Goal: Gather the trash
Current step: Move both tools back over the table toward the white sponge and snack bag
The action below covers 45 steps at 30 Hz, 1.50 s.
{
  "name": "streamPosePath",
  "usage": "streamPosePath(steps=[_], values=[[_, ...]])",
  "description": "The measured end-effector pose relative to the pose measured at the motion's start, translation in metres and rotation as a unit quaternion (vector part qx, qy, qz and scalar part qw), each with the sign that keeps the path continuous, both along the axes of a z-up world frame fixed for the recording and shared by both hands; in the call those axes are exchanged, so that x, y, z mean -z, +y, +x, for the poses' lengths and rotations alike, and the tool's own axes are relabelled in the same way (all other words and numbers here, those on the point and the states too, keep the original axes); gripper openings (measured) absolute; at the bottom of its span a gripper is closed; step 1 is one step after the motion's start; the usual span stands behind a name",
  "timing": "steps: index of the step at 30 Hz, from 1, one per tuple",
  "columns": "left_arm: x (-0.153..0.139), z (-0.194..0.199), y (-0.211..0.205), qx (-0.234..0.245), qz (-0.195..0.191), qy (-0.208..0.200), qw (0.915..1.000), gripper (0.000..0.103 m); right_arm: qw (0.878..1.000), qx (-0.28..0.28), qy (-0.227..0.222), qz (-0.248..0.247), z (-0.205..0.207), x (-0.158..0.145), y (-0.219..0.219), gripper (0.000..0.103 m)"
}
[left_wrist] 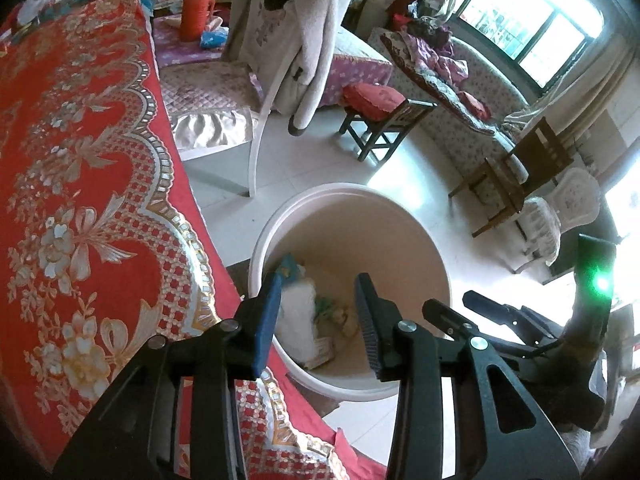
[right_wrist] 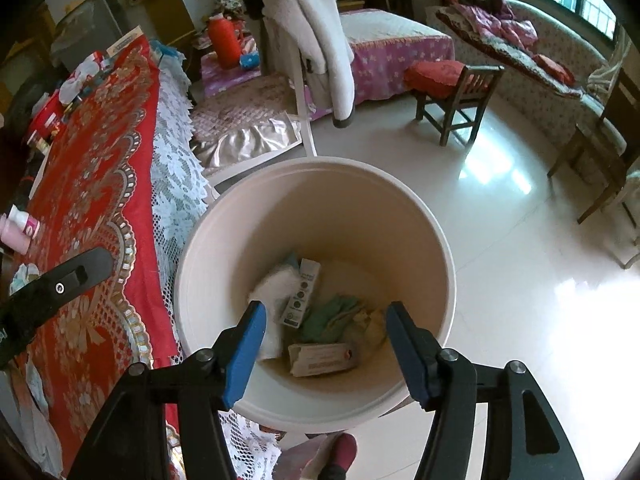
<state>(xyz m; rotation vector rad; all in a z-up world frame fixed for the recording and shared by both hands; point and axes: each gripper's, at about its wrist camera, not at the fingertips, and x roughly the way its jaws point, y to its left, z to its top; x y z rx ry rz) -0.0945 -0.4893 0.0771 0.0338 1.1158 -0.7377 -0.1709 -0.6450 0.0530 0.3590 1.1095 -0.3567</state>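
Held the left gripper (left_wrist: 320,284) up over the bin (left_wrist: 340,190), with both pads apart and nothing between them. Looked like an empty grip, most likely because trash is meant to drop in from up there. Held it right by the edge of the red tablecloth (left_wrist: 80,160), close to where more bits may lie. Stood the bin on the floor just beside the table, right against the hanging lace (right_wrist: 176,184) as far as could be told, probably so things from the table had a short way to go. Found the trash (right_wrist: 320,332) lying at the bottom of the bin: a white crumpled sheet (right_wrist: 276,284), a small tall box (right_wrist: 304,292), something green and soft (right_wrist: 332,316) and a flat box (right_wrist: 322,358). Held the right gripper (right_wrist: 326,312) over the same bin, pointing down into it, pads wide apart, holding nothing. Saw more small things on the table top, among them a pink bottle (right_wrist: 18,232), maybe the next to pick up.
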Motion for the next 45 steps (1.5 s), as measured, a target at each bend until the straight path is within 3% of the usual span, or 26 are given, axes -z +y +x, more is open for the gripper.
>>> streamPosePath(steps=[16, 30, 45], values=[[-0.009, 0.0, 0.03, -0.028, -0.011, -0.003, 0.9996, 0.036, 0.999, -0.028, -0.013, -0.036, 0.004, -0.019, 0.022, 0.064], [-0.015, 0.0, 0.052, -0.051, -0.014, -0.006, 0.9986, 0.036, 0.998, -0.051, -0.016, -0.037, 0.011, -0.026, 0.04, 0.066], [-0.025, 0.006, 0.124, -0.124, -0.012, -0.012, 0.9921, 0.037, 0.992, -0.12, -0.031, -0.035, 0.04, -0.035, 0.094, 0.068]])
